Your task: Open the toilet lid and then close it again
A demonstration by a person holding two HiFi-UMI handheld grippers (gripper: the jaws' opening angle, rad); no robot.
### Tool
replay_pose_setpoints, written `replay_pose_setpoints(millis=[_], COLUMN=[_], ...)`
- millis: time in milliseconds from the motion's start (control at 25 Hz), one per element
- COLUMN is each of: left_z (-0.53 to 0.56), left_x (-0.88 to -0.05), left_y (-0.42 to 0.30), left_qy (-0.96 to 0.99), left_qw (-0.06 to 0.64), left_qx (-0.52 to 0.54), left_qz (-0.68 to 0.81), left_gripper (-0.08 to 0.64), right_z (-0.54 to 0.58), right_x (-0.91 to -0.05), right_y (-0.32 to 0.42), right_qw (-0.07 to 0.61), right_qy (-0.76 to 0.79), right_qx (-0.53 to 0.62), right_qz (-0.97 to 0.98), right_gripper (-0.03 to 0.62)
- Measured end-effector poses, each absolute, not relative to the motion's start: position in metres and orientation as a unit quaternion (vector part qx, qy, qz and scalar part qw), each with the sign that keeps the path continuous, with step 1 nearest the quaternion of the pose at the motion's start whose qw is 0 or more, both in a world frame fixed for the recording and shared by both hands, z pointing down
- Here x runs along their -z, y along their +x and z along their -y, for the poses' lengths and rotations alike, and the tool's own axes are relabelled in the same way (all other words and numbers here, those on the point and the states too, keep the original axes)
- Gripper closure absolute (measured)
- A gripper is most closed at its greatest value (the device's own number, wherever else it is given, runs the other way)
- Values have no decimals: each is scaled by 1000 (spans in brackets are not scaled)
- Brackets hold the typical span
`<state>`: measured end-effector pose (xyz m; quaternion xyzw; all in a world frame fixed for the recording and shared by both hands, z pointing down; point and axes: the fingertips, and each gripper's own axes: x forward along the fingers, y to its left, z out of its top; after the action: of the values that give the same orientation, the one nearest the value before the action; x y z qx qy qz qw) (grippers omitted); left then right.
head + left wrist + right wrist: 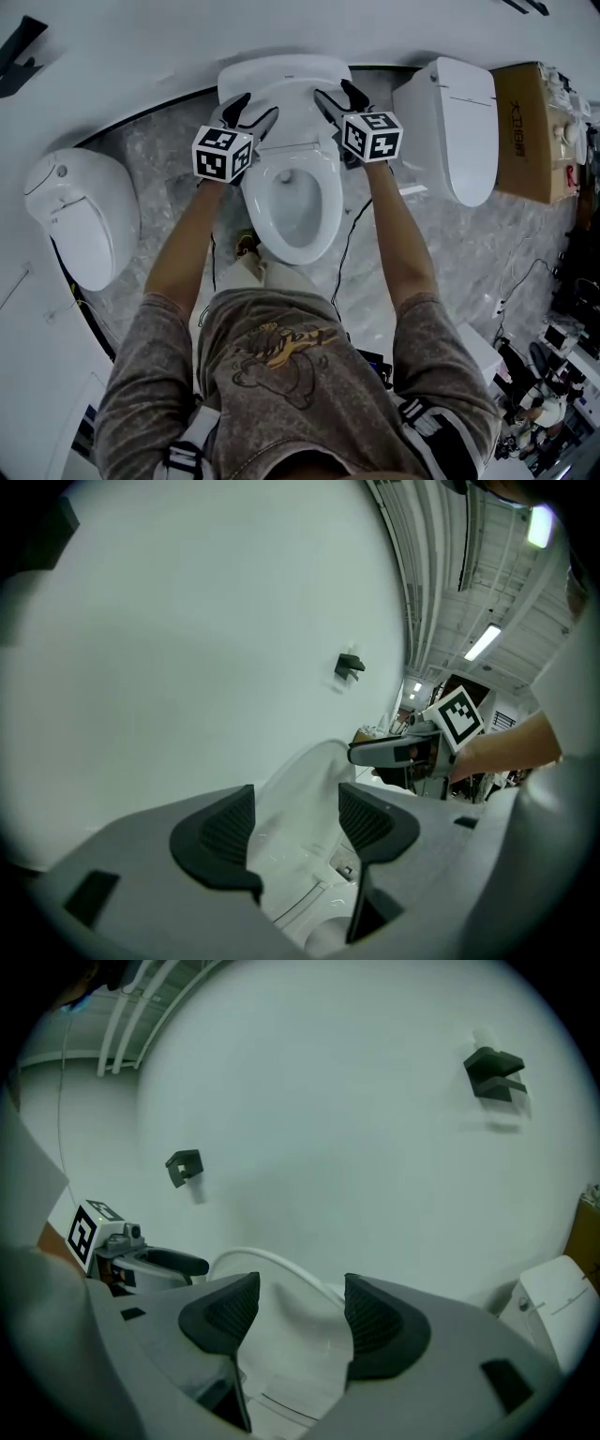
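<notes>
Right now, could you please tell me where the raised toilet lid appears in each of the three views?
Head view: lid at top centre, upright behind the bowl.
Left gripper view: lower centre, seen between the open jaws.
Right gripper view: lower centre, again between the open jaws.
Shared landmark: the white wall behind it.

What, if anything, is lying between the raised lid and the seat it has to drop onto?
Nothing visible. The seat is bare below the upright lid. Only the open left gripper and right gripper are there, at the lid's side edges.
</notes>
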<state>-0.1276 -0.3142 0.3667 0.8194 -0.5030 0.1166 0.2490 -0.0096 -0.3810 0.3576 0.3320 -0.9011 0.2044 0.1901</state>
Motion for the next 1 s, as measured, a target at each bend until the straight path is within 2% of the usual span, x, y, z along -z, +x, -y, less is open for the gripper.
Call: replay_pose_setpoints(millis=[240, 440, 560, 640, 880, 1000], left_z=[297, 312, 323, 326, 332, 333], left_x=[-371, -349, -354, -360, -372, -373], left_y=[-106, -130, -132, -128, -124, -125], left_qy=[843, 820, 825, 828, 830, 830], left_qw=[251, 219, 220, 222, 230, 238], left_qx=[-129, -87, -106, -117, -131, -128], left_qz=[458, 521, 509, 501, 491, 488], left_gripper=[290, 293, 293, 291, 291, 291], right_z=[373, 354, 370, 383, 388, 386], right_x=[-353, -363, -346, -344, -362, -364], right_y=[-8, -12, -5, -1, -13, -15], right_qw=[189, 228, 181, 174, 224, 221], right_qy=[321, 290, 318, 326, 278, 275], right_qx=[-206, -175, -174, -179, -188, -192], right_qz=[905, 913, 914, 912, 915, 916], right_gripper=[311, 322, 322, 322, 322, 322])
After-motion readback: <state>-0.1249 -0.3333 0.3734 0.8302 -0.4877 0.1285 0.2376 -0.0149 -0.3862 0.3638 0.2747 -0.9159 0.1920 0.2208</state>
